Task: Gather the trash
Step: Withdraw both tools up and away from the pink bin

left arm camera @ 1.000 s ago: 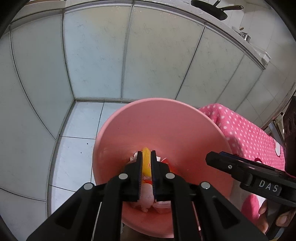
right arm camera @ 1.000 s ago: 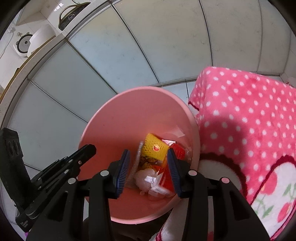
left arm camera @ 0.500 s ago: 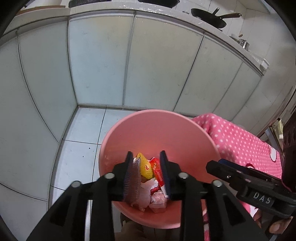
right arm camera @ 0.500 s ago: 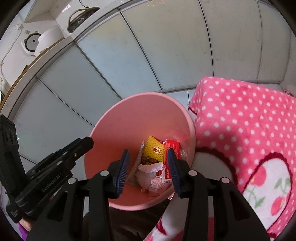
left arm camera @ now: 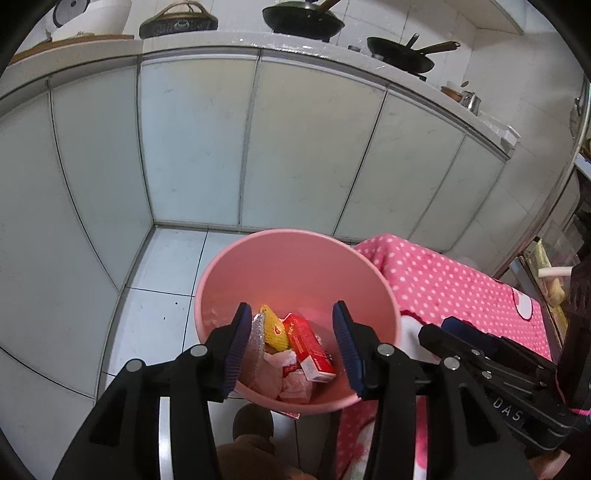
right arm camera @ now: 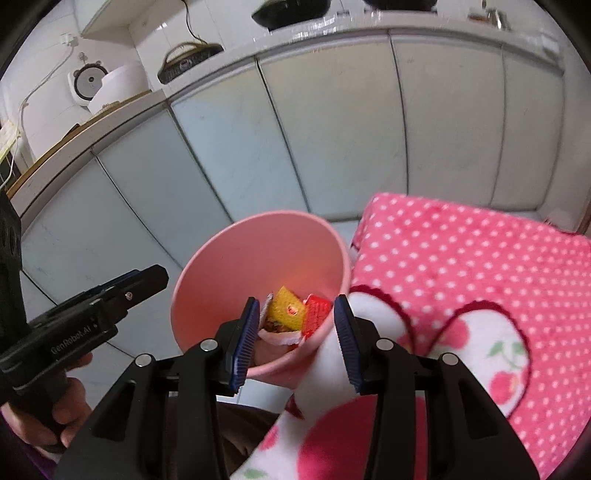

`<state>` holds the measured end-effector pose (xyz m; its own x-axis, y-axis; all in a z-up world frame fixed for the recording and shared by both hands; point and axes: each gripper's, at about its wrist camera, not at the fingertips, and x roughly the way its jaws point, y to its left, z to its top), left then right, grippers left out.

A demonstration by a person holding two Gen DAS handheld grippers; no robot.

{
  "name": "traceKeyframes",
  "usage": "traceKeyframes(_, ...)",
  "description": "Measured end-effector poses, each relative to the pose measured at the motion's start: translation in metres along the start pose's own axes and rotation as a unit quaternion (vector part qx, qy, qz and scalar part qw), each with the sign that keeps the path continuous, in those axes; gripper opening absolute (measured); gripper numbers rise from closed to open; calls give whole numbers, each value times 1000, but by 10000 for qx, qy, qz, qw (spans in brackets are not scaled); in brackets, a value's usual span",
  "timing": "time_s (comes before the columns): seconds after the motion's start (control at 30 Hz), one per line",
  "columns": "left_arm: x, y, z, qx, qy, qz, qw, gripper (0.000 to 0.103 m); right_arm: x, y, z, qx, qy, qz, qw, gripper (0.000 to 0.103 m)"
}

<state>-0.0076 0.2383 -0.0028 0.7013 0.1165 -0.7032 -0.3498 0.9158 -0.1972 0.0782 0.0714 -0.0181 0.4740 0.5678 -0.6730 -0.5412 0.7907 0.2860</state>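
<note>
A run of pale cabinet doors fills the back of both views, topped by a counter that carries a white rice cooker, a dark lidded pot and two black pans, the pans toward its right end. Below lies a white tiled floor. At the right a pink blanket with white dots is draped beside the bin, its edge touching the bin's right rim in the right wrist view.

A pink round bin stands on the floor near the corner where the cabinets meet. The trash lies at its bottom: a red carton with its long axis running from the back wall toward the near rim, tilted, one end down at the front; a yellow foam fruit net just beside it on the left, its narrow end pointing up and back; a silvery wrapper against the left wall; crumpled white tissue beneath them.

The left gripper hovers above the bin's near rim, its fingers spreading apart with nothing pressed between them. The right gripper hangs over the bin's right rim, its blue-padded fingers parted and empty.
</note>
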Motion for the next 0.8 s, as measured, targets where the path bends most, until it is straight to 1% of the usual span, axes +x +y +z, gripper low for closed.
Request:
traceKeyframes(0.1,-13,-6,-5,29,-54,-35,10000,51,-14,0,-6,-86,-78,58,9999,43)
traceKeyframes(0.17,-20,-12,-7,54,-92,-70,9999,51,-20,1,-8,-124,-91,106,9998,43)
traceKeyframes(0.3,-35,-22,-14,105,-167,-103,9998,52,-32,6,-17,-267,-156,38,9995,43)
traceKeyframes(0.53,-56,-38,-25,246,-430,68,9987,52,-55,15,-29,-499,-497,-194,9973,43)
traceKeyframes(0.8,-76,-53,-39,385,-612,178,9972,51,-72,9,-45,-346,-468,-179,9981,43)
